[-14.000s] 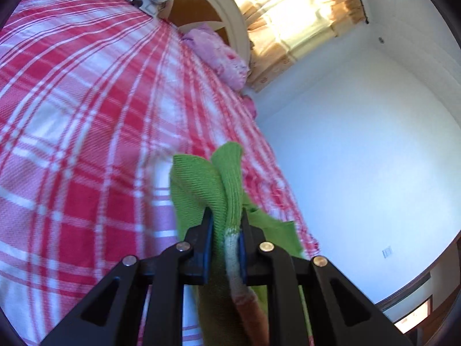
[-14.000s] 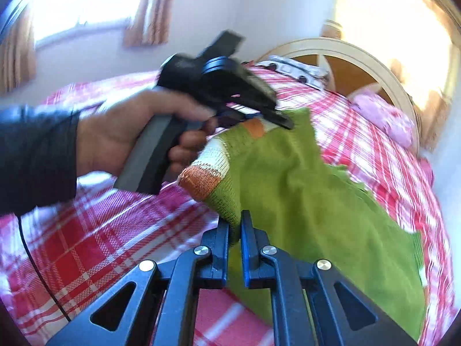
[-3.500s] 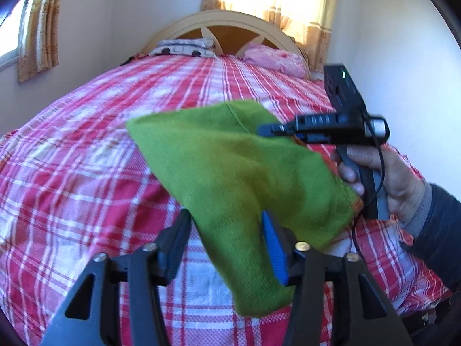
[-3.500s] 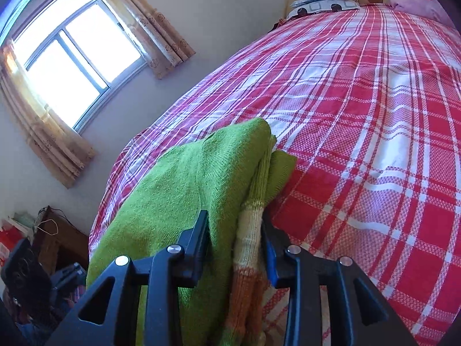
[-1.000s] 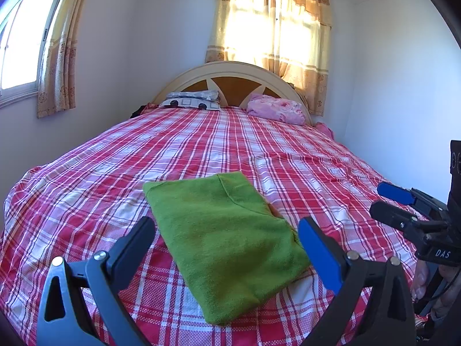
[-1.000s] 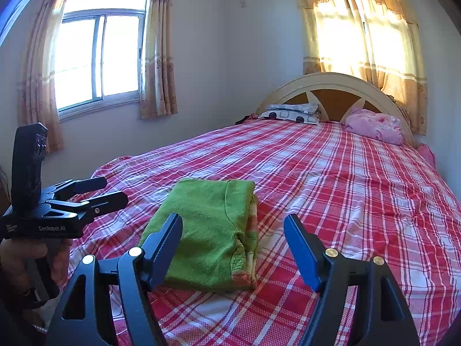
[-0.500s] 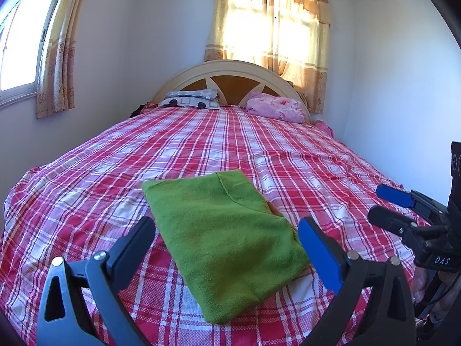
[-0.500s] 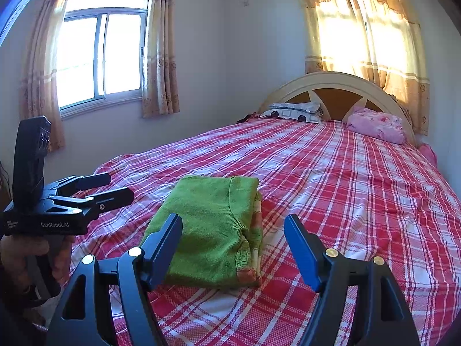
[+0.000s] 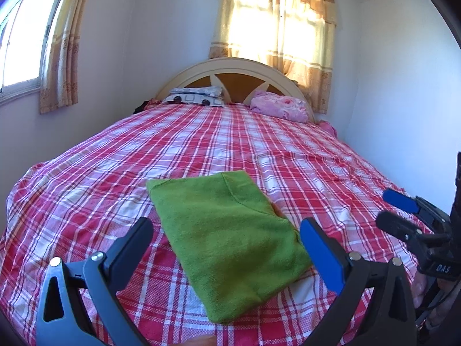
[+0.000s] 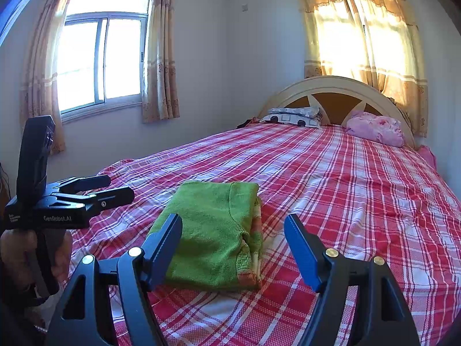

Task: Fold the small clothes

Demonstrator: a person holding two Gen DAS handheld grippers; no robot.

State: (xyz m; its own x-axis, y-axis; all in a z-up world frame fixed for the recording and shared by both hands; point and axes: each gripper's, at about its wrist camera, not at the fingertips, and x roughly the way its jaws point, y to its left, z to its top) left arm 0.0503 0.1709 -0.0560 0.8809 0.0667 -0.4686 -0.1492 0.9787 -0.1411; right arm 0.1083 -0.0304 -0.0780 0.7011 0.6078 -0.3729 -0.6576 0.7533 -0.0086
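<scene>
Now we hold both tongs above the near end of the bed (image 9: 201, 144), each spread wide with nothing between its pads. Our left tongs (image 9: 227, 239) frame the folded green sweater (image 9: 227, 227), which lies flat on the red checked bedspread (image 10: 345, 187) just ahead of and below the 2 fingers, touching neither. From our right tongs (image 10: 233, 239) the same sweater (image 10: 213, 230) sits ahead and a little toward the left finger, its orange and cream cuff stripes showing at the folded edge nearest the right finger. Each pair of tongs shows in the other's view: the right tongs (image 9: 403, 213) stand off to the right of the left ones, and the left tongs (image 10: 115, 187) stand off to the left of the right ones, gripped by a hand (image 10: 17, 259). Far beyond both, 2 pillows, 1 patterned (image 9: 198, 95) and 1 pink (image 9: 279, 106), rest against the arched headboard (image 10: 337, 86) under a curtained window (image 9: 279, 28).
</scene>
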